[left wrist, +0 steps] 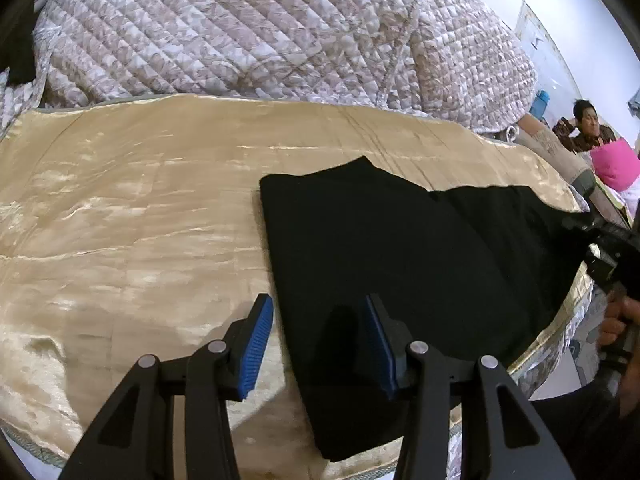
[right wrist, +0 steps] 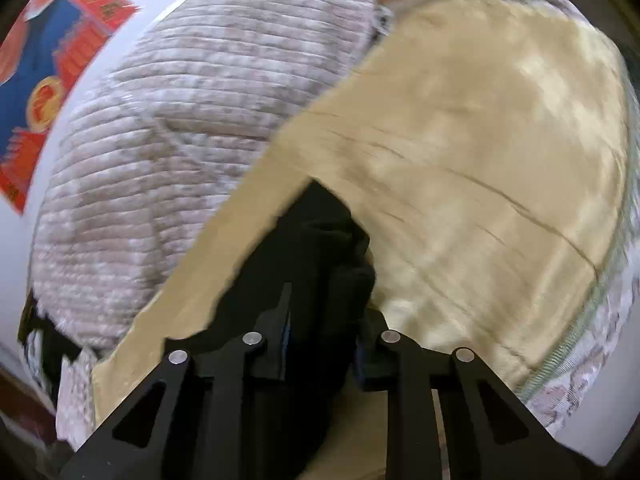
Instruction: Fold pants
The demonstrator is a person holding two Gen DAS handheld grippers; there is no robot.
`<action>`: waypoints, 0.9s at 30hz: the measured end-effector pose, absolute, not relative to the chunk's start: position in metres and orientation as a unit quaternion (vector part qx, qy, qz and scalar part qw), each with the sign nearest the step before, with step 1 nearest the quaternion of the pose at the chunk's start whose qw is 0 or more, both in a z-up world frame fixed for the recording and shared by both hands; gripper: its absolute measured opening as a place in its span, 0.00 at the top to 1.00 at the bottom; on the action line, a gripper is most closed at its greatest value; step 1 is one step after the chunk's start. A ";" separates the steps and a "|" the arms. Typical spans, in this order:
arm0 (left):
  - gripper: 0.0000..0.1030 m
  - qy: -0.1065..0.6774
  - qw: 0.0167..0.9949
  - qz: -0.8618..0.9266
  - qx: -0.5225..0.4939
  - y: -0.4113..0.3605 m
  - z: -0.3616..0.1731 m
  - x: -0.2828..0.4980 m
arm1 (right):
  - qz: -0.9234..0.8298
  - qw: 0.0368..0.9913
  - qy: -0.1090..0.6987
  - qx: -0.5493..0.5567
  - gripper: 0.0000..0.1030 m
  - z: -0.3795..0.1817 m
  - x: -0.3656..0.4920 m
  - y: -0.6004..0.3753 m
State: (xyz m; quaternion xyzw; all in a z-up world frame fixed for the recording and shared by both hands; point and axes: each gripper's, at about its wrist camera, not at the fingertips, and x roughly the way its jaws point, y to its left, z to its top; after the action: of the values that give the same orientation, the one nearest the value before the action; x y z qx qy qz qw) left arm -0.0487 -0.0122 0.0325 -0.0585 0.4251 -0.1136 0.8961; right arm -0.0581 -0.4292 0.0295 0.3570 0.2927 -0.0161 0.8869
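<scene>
Black pants (left wrist: 400,264) lie partly folded on a shiny cream-gold blanket (left wrist: 132,208) spread over a bed, with a heaped quilted floral coverlet (left wrist: 248,28) bunched up behind it. The left gripper (left wrist: 320,344) angles downward over the near edge of the garment, its blue-padded fingers (left wrist: 256,344) standing about half apart; the left finger hangs above bare blanket and the right above the dark cloth, and nothing is caught between them.

At the far right of the left wrist view, a hand (left wrist: 618,328) wraps around the black handle of the right gripper (right wrist: 324,344), which reaches in toward the other end of the pants. Seen from the right wrist camera, that gripper tilts down at a shallower angle and its view is smeared by motion blur. Its fingers are drawn close on a bunched fold of the black fabric, which fills the gap between the pads and rises in a crumpled ridge ahead of them.

A red and blue poster (right wrist: 44,72) hangs on the white wall beyond the coverlet. A seated person (left wrist: 588,128) with a bright pink cloth (left wrist: 616,164) is visible in the background past the bed's far corner
</scene>
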 end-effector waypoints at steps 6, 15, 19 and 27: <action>0.52 0.416 0.902 -0.087 -0.081 0.007 0.039 -0.044 | 0.072 0.915 0.271 0.292 0.80 0.085 -0.052 -0.374; 0.52 0.393 0.911 -0.031 -0.125 0.056 0.056 -0.041 | 0.215 0.913 0.307 0.162 0.80 0.105 -0.049 -0.241; 0.52 0.386 0.911 -0.005 -0.146 0.081 0.057 -0.045 | 0.275 0.882 0.362 0.122 0.80 0.070 -0.049 -0.190; 0.52 0.388 0.909 -0.003 -0.152 0.093 0.056 -0.051 | 0.276 0.872 0.397 0.080 0.79 0.027 -0.053 -0.161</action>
State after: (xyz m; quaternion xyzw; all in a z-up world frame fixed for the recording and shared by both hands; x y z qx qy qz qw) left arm -0.0511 0.0925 0.0555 -0.1521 0.3877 -0.0031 0.9091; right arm -0.0526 -0.1609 0.0266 0.0800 0.3969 0.2760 0.8717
